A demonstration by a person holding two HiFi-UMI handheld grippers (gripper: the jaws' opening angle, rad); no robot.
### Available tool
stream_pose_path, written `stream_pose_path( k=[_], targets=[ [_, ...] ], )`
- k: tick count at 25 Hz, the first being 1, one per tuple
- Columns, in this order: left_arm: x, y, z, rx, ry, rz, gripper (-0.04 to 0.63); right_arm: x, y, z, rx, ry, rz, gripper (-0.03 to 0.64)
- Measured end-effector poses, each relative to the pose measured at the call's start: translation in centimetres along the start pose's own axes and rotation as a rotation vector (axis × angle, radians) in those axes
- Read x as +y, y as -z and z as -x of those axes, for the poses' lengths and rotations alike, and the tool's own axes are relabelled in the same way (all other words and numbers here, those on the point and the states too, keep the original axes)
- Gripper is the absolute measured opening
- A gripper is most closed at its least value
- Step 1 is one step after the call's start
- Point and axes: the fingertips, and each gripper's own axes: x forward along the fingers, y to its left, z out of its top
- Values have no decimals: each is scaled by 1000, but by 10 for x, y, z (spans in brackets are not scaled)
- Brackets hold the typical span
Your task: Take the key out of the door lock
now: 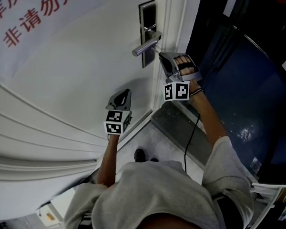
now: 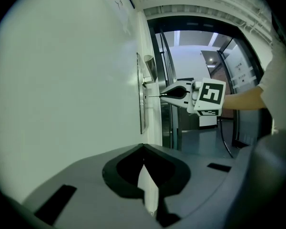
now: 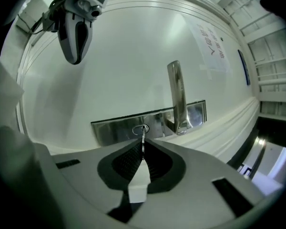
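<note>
Brushed steel lock plate (image 3: 114, 128) on the white door (image 1: 76, 80), with the lever handle (image 3: 177, 97) just beside the keyhole (image 3: 141, 129).

Right gripper (image 3: 142, 151): jaws clenched on the key (image 3: 143, 138), which is seen edge-on. Its thin blade runs from the pads straight to the ringed keyhole.

Left gripper (image 2: 143, 149): jaws pressed together with nothing between them. It hangs lower on the door face, well apart from the lock, and takes no part.

Progress: the grasp is made, but extraction is not shown complete.
- In the right gripper view the blade's far end meets the keyhole ring.
- In the left gripper view a fine line bridges the right gripper's nose and the plate.
- The key appears seated, or at most partly drawn. The blade is too thin in the frame to say which.

Remaining, in my judgement: a straight pull back along the blade's own line until it clears the plate.

Not verifiable:
- How deep the blade sits in the cylinder.
- The key's bow, which is covered by the pads.
- The keyhole in the head view, where the right gripper's body and the hand (image 1: 185, 63) hide it.
- The red-lettered notice (image 1: 33, 18) on the door, cut off by the frame edge.
</note>
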Motion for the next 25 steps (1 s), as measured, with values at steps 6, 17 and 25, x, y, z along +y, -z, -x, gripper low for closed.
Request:
stream_pose_path(
  k=[6,17,25],
  targets=[
    [0,-1,2,-2,-3,-4,18,3,1,14,1,-15,-289,29],
    [2,-4,-2,-11,1,-9,18,39,40,63,100,-32,-988,29],
    [2,-3,-5,-21,-1,1,18,74,57,113,159,11,-1226,29]
  ],
)
